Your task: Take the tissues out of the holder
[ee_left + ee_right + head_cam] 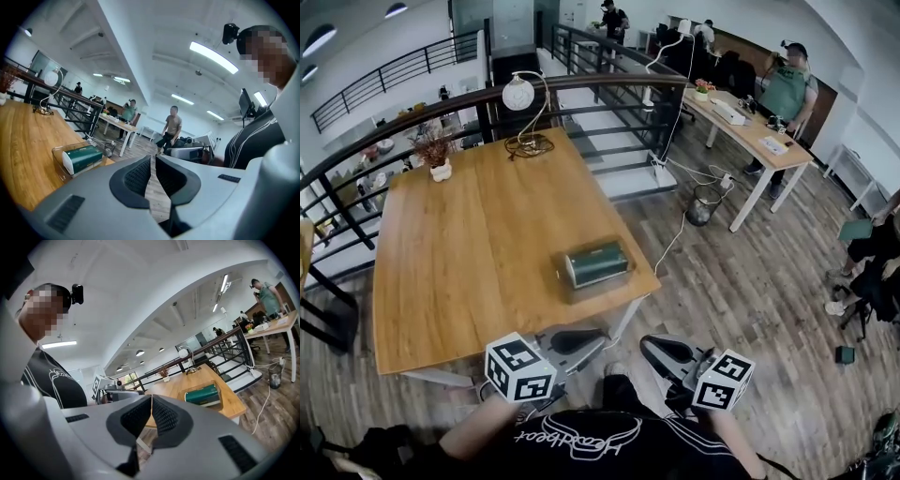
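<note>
A green pack of tissues point(596, 263) lies inside a clear holder point(578, 290) near the front right corner of the wooden table point(469, 262). Both grippers hang below the table's front edge, apart from the holder. My left gripper point(600, 337) points right with its jaws shut and nothing between them. My right gripper point(646, 343) points left, also shut and empty. In the left gripper view the tissues point(83, 157) sit left of the shut left gripper point(153, 157). From the right gripper point(151, 397), the tissues point(202, 394) appear to the right.
A round white lamp point(518, 93) with a coiled cable point(530, 145) and a small plant point(437, 155) stand at the table's far side. A black railing point(609, 94) runs behind. A second desk point(750, 127) with a person point(787, 89) and a bin point(701, 208) stand at right.
</note>
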Motion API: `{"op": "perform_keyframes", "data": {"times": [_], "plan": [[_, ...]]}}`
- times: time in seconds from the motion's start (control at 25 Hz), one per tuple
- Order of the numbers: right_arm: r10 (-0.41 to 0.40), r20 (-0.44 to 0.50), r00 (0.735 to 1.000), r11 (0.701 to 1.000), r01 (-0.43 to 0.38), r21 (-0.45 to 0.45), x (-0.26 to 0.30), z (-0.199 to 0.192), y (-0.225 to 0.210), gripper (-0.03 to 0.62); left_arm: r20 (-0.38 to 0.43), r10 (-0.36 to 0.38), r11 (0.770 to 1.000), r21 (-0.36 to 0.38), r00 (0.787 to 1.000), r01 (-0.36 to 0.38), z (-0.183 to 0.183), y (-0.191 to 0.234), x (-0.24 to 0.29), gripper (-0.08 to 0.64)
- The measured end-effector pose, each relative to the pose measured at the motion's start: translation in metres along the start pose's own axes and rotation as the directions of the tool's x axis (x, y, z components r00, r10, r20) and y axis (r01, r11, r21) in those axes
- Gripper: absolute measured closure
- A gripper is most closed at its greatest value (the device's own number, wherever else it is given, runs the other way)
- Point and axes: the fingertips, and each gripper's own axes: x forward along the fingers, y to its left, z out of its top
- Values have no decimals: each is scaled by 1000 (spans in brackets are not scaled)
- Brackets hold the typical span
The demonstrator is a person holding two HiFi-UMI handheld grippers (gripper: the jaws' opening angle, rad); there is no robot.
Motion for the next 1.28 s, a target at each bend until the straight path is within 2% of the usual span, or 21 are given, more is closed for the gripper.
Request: {"op": "perform_keyframes", "data": {"times": [0.16, 0.36, 0.48, 0.64, 0.8, 0.92, 1.04, 1.12, 1.2, 1.28], "plan": [[37, 4, 999, 999, -37, 21, 15, 9, -30, 574, -53, 32, 998, 51, 998, -29, -1, 18, 19, 543], [81, -23, 996, 996, -80, 45, 37, 24, -82, 574, -46, 64, 998, 15, 997, -64, 16, 61, 52, 523], [99, -32, 995, 994, -97, 57, 49, 34, -114, 574, -74, 72, 997, 21, 995, -71, 20, 86, 74, 488], [110, -47, 993, 992, -106, 73, 65, 47, -153, 574, -113, 66, 997, 44, 991, -61, 22, 116, 98, 398], [142, -65, 988, 987, -137, 79, 79, 52, -178, 574, -126, 111, 992, 70, 986, -103, 26, 152, 113, 371], [153, -81, 985, 985, -146, 88, 88, 53, -194, 574, -120, 179, 978, 127, 976, -164, 37, 183, 119, 337], [159, -95, 983, 983, -149, 103, 97, 52, -209, 574, -139, 263, 952, 199, 955, -233, 41, 217, 123, 314], [161, -100, 982, 982, -150, 111, 101, 51, -218, 574, -194, 312, 930, 262, 930, -257, 35, 238, 126, 296], [162, -102, 981, 982, -150, 119, 103, 52, -225, 574, -269, 354, 907, 332, 896, -259, 24, 256, 131, 279], [165, -105, 981, 980, -151, 129, 105, 52, -232, 574, -353, 386, 890, 386, 852, -243, 8, 271, 135, 259]]}}
